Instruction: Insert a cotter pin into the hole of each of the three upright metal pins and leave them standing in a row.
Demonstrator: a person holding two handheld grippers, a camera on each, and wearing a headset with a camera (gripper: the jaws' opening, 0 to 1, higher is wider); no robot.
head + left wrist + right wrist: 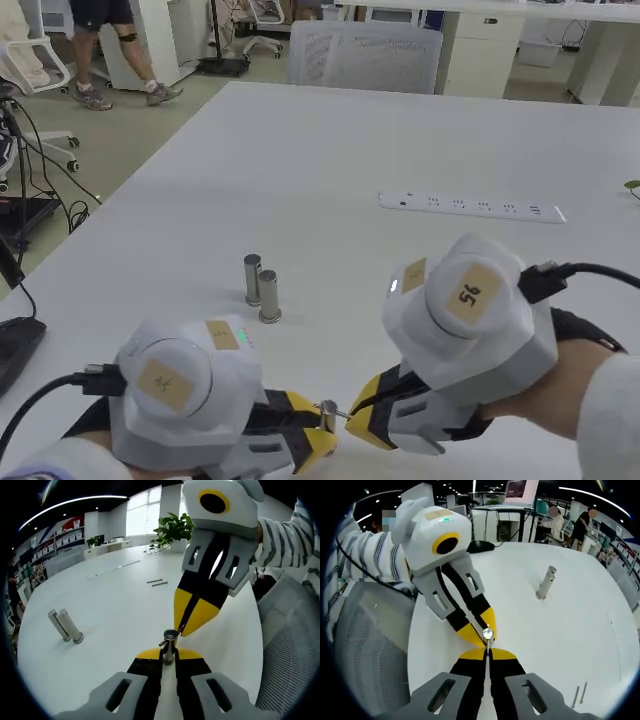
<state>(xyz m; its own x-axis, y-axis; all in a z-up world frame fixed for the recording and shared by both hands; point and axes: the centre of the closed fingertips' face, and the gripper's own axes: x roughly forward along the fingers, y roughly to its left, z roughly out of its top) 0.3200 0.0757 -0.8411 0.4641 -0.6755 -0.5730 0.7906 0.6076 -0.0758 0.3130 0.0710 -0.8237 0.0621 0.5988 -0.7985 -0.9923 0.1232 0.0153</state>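
**Yellow tips, silver pins**

Left gripper (169, 656) and right gripper (488, 655): pale grey housings, black jaws tipped yellow. The metal pin (170, 649) and cotter pin (488, 645) are silver, like the two upright pins (269, 297) on the white desk (400, 150). Sleeve (290, 535): white, dark-striped.

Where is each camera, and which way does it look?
Head view: on the person's head, looking down at the left hand-held gripper, right hand-held gripper, a sleeve.
Left gripper view: on the left one, facing the metal pin it grips, the right one, a sleeve.
Right gripper view: on the right one, facing the left one, a sleeve.
Both gripper views share that pin.
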